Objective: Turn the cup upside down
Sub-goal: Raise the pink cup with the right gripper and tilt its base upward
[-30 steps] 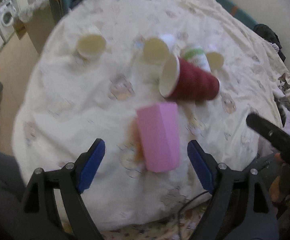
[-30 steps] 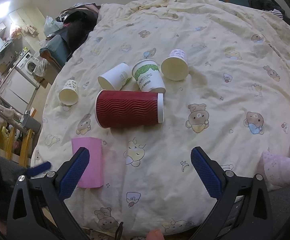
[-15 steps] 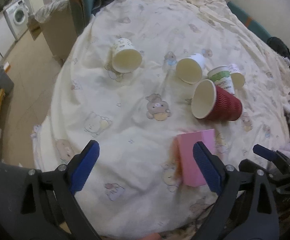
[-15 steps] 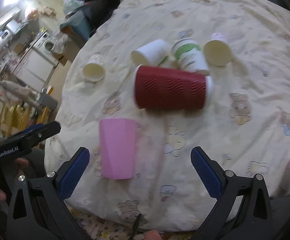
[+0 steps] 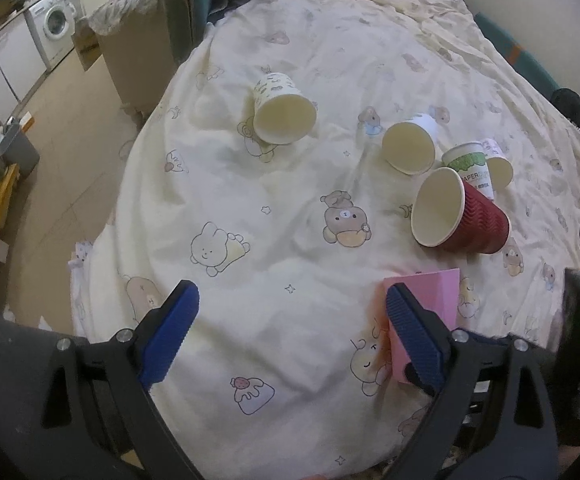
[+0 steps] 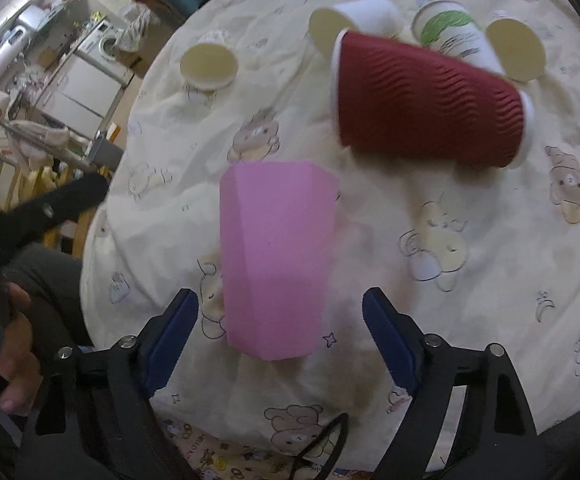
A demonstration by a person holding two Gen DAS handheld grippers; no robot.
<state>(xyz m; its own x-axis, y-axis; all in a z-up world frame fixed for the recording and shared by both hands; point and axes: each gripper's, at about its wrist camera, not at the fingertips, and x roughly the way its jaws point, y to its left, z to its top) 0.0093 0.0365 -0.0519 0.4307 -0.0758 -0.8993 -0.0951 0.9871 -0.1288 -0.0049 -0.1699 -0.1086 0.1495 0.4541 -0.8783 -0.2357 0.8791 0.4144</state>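
Right gripper (image 6: 280, 334) is spread wide, blue pads either side of the pink cup (image 6: 276, 256), not touching it. We see the cup on the cartoon-print bedspread (image 6: 470, 320), its wider end toward the far side. Left gripper (image 5: 292, 332) is also released, holding nothing; the pink cup (image 5: 434, 298) sits partly behind its right pad. Farther out, red ribbed cup (image 6: 430, 108) lies on its side. Beyond it lie a white cup (image 6: 354, 20), a green-print cup (image 6: 450, 32), a small cup (image 6: 516, 50), and off left a patterned cup (image 6: 209, 62).
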